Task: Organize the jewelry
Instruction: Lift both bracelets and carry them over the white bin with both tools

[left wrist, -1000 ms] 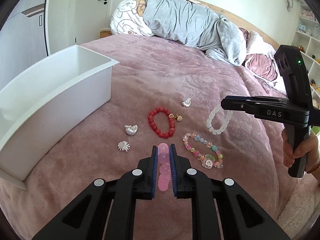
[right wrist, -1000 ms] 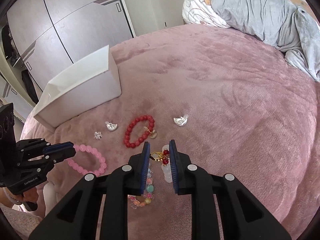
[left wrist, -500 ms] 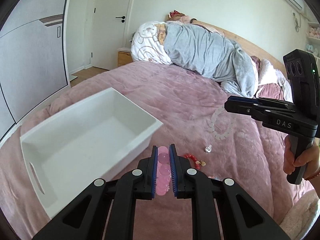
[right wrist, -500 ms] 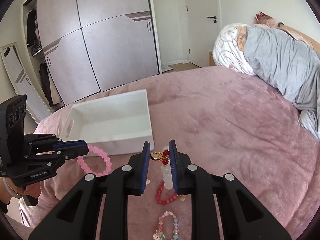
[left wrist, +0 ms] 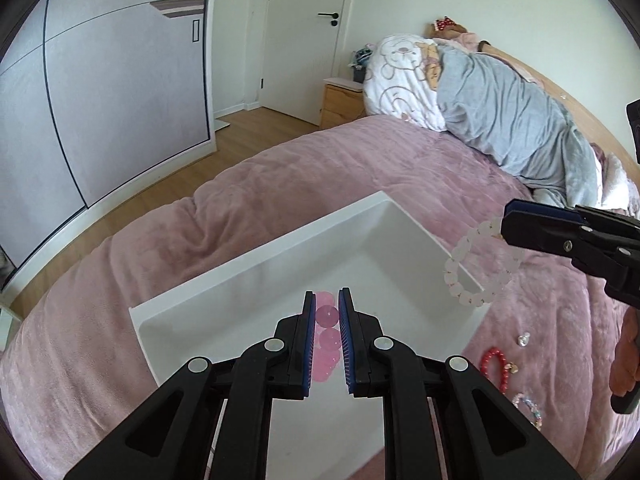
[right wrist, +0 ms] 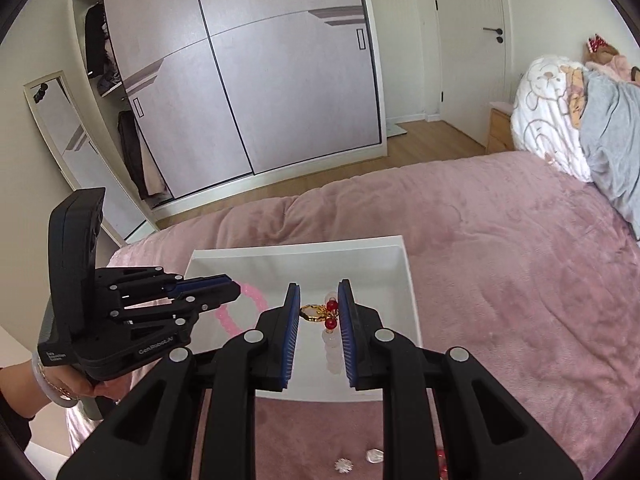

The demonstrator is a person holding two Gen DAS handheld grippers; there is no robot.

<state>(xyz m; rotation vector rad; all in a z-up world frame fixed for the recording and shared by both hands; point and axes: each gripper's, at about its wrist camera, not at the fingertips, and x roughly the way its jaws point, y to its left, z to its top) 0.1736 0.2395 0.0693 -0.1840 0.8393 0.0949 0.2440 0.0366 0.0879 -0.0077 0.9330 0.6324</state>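
Note:
My left gripper (left wrist: 326,298) is shut on a pink bead bracelet (left wrist: 327,334) and holds it over the open white bin (left wrist: 256,276); the bracelet also shows in the right wrist view (right wrist: 256,300). My right gripper (right wrist: 319,290) is shut on a white bead bracelet (right wrist: 332,350) with a gold and red charm (right wrist: 320,312). That bracelet hangs at the bin's right rim in the left wrist view (left wrist: 466,276). Both grippers hover above the bin (right wrist: 280,260).
A red bracelet (left wrist: 494,366), a pastel bead bracelet (left wrist: 528,410) and a small silver piece (left wrist: 523,339) lie on the pink bedspread right of the bin. Two silver pieces (right wrist: 360,462) lie near the bin's front. Grey blanket and pillow (left wrist: 500,112) lie at the bed's head.
Both grippers have lifted their bracelets off the bedspread and swung left, from over the jewelry to above the white bin. Both stay shut.

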